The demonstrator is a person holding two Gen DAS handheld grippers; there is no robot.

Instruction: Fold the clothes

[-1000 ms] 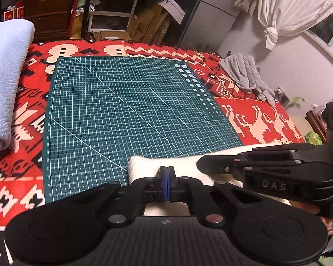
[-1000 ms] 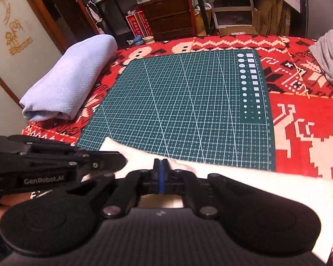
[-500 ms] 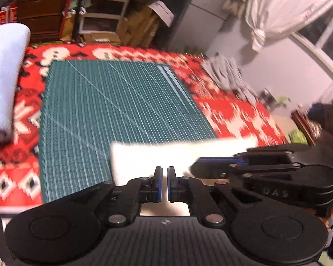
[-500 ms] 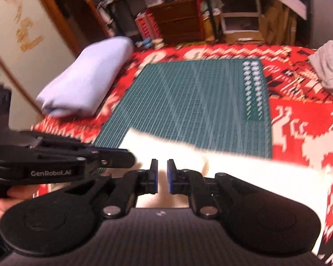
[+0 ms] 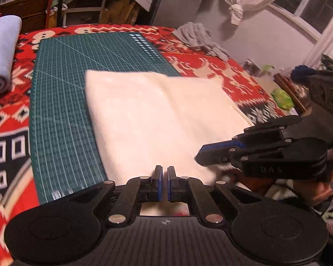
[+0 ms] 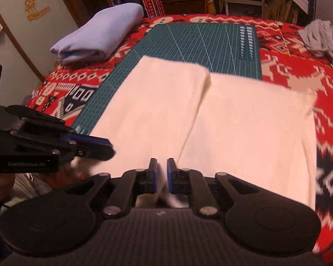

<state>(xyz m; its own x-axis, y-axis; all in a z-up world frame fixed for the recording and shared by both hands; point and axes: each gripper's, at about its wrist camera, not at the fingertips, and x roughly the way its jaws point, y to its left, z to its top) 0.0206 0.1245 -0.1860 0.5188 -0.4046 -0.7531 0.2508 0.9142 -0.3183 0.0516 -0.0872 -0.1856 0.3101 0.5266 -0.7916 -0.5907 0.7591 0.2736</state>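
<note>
The left gripper (image 5: pixel 162 182) shows a narrow slot between its blue-lined black fingers in its own view, with nothing caught in it; the pads do not press on the cloth, whose near edge lies just beyond and below the tips. The right gripper (image 6: pixel 161 175) has its jaws opening, a small gap between the blue pads, and a blurred fold of white cloth sits in that gap without being pinched.

The cream-white folded cloth (image 6: pixel 222 119) lies flat across the near half of the dark green gridded cutting mat (image 6: pixel 188 40) and spills past the mat's right edge onto the red patterned blanket (image 6: pixel 299 84). A lengthwise crease runs down its middle.

Raised letters "DAS" can be read on the side of the right gripper as it shows in the left wrist view. The lettering on the left gripper's side in the right wrist view is too blurred to read. Gold characters mark the pale wall panel (image 6: pixel 34 6); I cannot read them.

A folded pale blue towel (image 6: pixel 100 33) rests at the blanket's far left edge, and a crumpled grey garment (image 6: pixel 322 40) at its far right corner
</note>
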